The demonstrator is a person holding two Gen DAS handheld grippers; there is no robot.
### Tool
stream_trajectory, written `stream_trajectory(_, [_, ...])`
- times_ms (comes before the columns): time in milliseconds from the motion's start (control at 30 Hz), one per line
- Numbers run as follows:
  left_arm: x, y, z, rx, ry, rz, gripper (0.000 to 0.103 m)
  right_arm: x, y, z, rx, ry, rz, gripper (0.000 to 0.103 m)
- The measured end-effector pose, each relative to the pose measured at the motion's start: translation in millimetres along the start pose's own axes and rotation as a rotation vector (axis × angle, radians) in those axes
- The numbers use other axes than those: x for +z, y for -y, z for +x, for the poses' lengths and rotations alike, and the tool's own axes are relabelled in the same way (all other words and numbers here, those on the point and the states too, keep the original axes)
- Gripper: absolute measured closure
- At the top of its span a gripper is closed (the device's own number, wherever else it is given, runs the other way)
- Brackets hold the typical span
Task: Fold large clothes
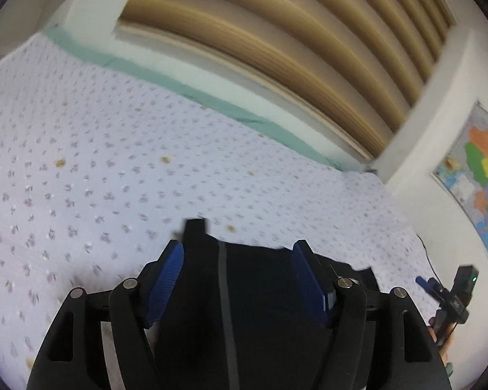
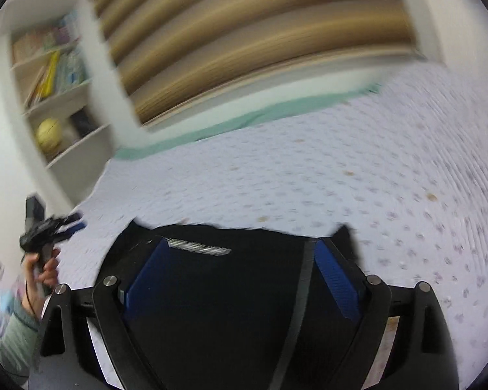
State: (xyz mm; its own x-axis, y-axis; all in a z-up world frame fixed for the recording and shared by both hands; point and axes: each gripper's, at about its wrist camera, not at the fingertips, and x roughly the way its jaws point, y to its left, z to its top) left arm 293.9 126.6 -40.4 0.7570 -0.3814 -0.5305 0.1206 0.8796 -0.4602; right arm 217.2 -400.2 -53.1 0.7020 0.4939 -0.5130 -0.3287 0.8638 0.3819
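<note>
Bedspread: pale lilac, small floral print, few brownish spots. Teal sheet edge along far side. Slatted tan/white headboard behind. Colour wall map. White bookshelf w/ books, yellow ball.

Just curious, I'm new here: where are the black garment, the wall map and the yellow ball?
black garment [image 1: 260, 292], left wrist view, middle of fabric.
wall map [image 1: 484, 175], left wrist view, coloured area.
yellow ball [image 2: 49, 134], right wrist view, its centre.
</note>
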Motion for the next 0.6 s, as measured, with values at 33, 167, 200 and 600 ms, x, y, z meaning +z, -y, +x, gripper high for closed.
stream_trajectory(33, [-5,10,-3,-0.002,-0.013,0.010,0.032,-2,-17,0,0.002,-0.029,-0.008,0.010])
stream_trajectory(167, [-52,53,14,-0.030,-0.126,0.053,0.032,-32,-69,33,-0.075,-0.207,-0.009,0.010])
stream_trajectory(200, [-67,62,25,-0.037,-0.165,0.066,0.032,-47,-80,49,-0.117,-0.257,-0.027,0.012])
stream_trajectory(600, [-145,72,104,0.109,-0.357,0.157,0.038,-129,-74,126,-0.262,-0.418,-0.077,0.016])
